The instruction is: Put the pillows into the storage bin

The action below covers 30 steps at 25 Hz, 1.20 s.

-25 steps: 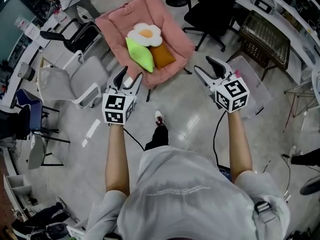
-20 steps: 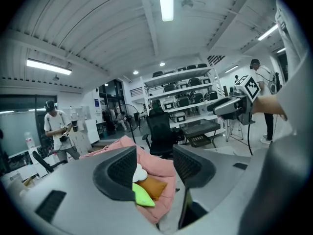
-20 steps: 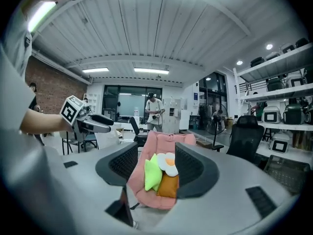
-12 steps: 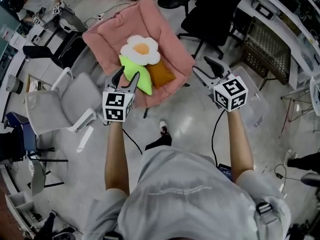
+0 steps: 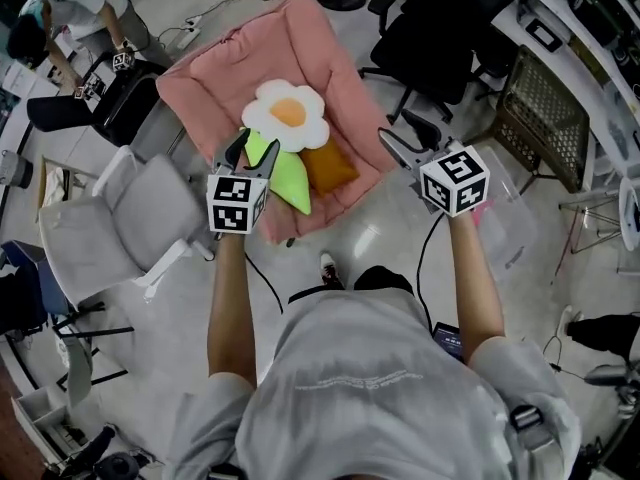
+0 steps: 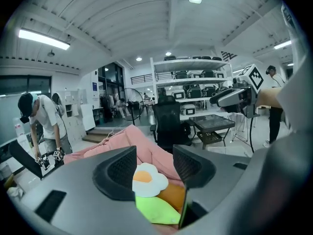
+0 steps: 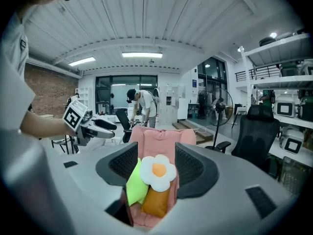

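Pillows counted: three, all lying on one pink padded seat, none in the bin. Seen from the head view, I read them as follows.

1. One white flower pillow with an orange centre lies uppermost, overlapping the top ends of the other two.
2. One green pillow lies at its 6 o'clock.
3. One orange pillow lies at its 5 o'clock, touching the green one.

Grippers counted: two.

- The left gripper is at 6 o'clock of the flower pillow, its tips over the edge of the green pillow. I cannot tell whether they touch it. Its jaws stand wide apart with nothing between the pads; the pillows show beyond the gap.
- The right gripper is at 3 o'clock of the pillows, off the seat's edge. Its jaws are likewise wide apart and hold nothing.

One clear plastic bin sits on the floor at 4 o'clock of the right gripper, well apart from the pillows.

One grey chair stands at 8 o'clock of the seat, and one black office chair at 2 o'clock.
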Available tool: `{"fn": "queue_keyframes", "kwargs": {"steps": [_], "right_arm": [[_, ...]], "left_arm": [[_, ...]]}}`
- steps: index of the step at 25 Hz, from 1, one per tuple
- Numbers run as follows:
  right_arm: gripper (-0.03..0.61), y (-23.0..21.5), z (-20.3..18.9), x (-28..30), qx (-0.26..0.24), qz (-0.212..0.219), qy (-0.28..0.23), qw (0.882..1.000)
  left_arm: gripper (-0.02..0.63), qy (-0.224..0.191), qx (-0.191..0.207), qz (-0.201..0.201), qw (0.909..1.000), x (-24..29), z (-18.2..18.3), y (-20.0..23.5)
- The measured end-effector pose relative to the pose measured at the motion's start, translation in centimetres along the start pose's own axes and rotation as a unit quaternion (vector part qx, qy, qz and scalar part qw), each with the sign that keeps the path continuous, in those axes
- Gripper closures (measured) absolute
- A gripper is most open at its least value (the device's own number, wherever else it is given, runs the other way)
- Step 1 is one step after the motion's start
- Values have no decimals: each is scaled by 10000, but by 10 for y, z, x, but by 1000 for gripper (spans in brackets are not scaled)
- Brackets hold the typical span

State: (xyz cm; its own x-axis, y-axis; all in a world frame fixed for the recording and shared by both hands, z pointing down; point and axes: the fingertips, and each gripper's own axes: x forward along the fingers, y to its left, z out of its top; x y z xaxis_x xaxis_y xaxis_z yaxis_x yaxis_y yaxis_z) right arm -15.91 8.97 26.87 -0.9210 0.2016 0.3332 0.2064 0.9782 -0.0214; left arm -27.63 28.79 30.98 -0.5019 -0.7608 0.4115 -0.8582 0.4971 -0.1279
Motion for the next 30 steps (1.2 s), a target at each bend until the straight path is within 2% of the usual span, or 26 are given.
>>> {"fn": "queue_keyframes", "kwargs": {"steps": [7,14,20,24,26,30], "right_arm": [[326,-30,-32,78,260,394,583,9972],[325,-75,-95,188,458,1085,1325,9842],[325,-97,-158,287,609,1848,2092,9583],[316,-104,-197,354,1037,2123,2439,9406],[292,-103,-218,380,1217,2256,2655,9294],[278,-98,-261,419,1208,2410,3082,9123]], "left_arm": [[364,602,-562,31,9966,55,-41,29],[360,1238,-1198,274,9847,131,-103,62],[325,2039,-1856,514,9599,186,-177,81],[293,2450,-2323,681,9388,210,-222,93],[281,2618,-2574,722,9273,218,-241,93],[272,2811,-3045,780,9067,230,-272,84]]}}
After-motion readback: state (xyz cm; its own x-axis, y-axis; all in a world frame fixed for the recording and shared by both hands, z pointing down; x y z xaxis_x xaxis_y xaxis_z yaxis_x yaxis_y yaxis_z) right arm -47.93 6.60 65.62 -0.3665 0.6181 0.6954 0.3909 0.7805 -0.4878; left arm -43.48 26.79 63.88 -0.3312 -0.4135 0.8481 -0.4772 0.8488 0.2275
